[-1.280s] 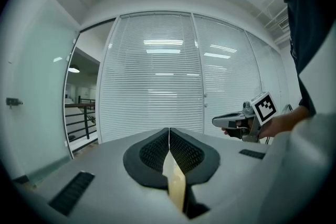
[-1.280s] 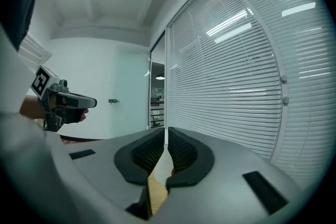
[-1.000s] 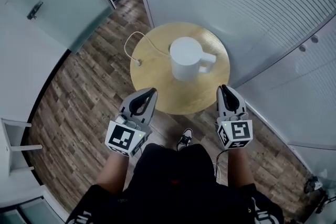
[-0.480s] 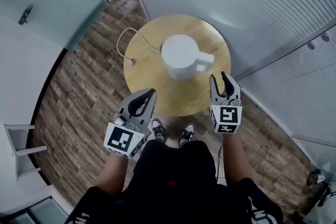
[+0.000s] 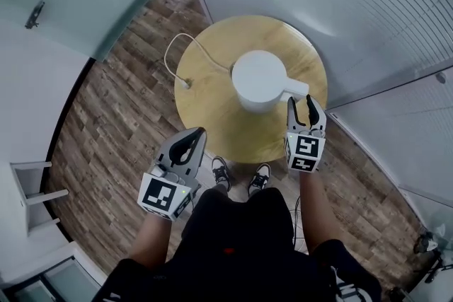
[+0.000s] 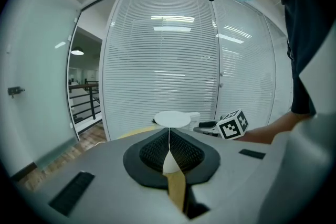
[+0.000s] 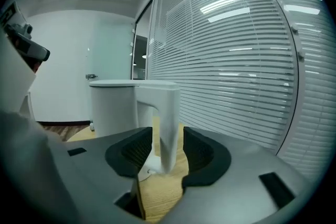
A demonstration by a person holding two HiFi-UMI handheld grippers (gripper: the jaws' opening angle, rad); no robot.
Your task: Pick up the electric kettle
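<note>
Since the lift was best taken by the handle, I had brought my right claw (image 5: 300, 102) up to the electric kettle (image 5: 259, 78) from its handle side. Its jaws had just been opening and stood wide apart, with the handle (image 7: 167, 123) upright between them and a gap at either pad, so nothing was gripped yet. The kettle stood upright near the middle of the round wooden table (image 5: 212, 113) with its lid on. Its white cord (image 5: 185, 56) lay in a loop to the left, the end resting on the tabletop, and I judged it might drag once the kettle rose. My left claw (image 5: 198, 132) hung off the table's near edge, jaws pressed together on nothing and well apart from the kettle — out of the way, I would say, since a single handle needs one claw. No brand, label or writing could be read on the kettle. The only print was the black-and-white square markers on the cubes (image 5: 305, 151) of my claws, and those carried no words.
</note>
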